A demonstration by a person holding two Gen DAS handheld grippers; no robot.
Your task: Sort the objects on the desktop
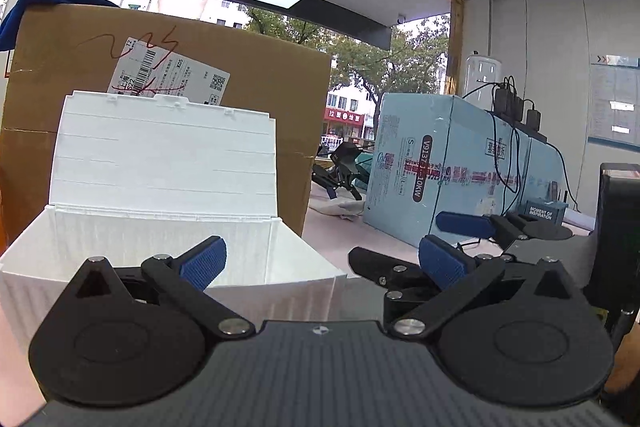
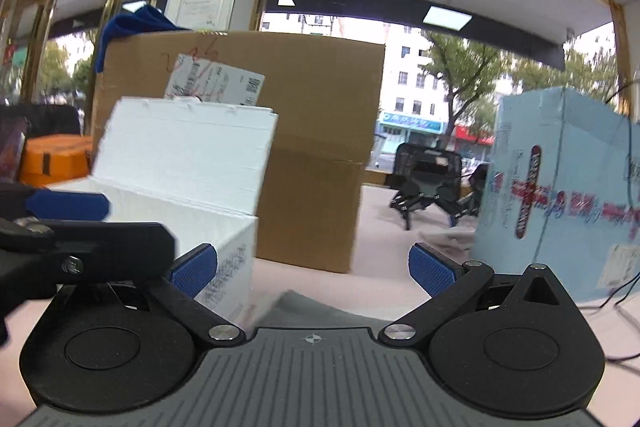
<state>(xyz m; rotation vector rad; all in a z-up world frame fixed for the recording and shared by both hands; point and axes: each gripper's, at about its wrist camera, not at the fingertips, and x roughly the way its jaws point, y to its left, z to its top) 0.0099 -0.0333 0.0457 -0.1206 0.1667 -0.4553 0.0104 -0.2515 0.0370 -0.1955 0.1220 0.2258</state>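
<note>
The white storage box (image 1: 168,227) stands on the pink surface (image 1: 360,235) with its lid up, just before the brown carton (image 1: 256,99). The left tool (image 1: 322,263) hangs over the box's near rim, fingers apart and empty. The right tool (image 2: 312,267), also spread and empty, hangs beside the box's right wall.

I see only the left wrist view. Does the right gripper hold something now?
Observer: No. The right gripper is open, with nothing between its fingers.
Operator: What is to the left of the white box?
Observer: An orange case stands to the left of the white box, further back.
Operator: Is there any marking on the box?
Observer: Yes, small print on its right outer wall, too blurred to read.
</note>
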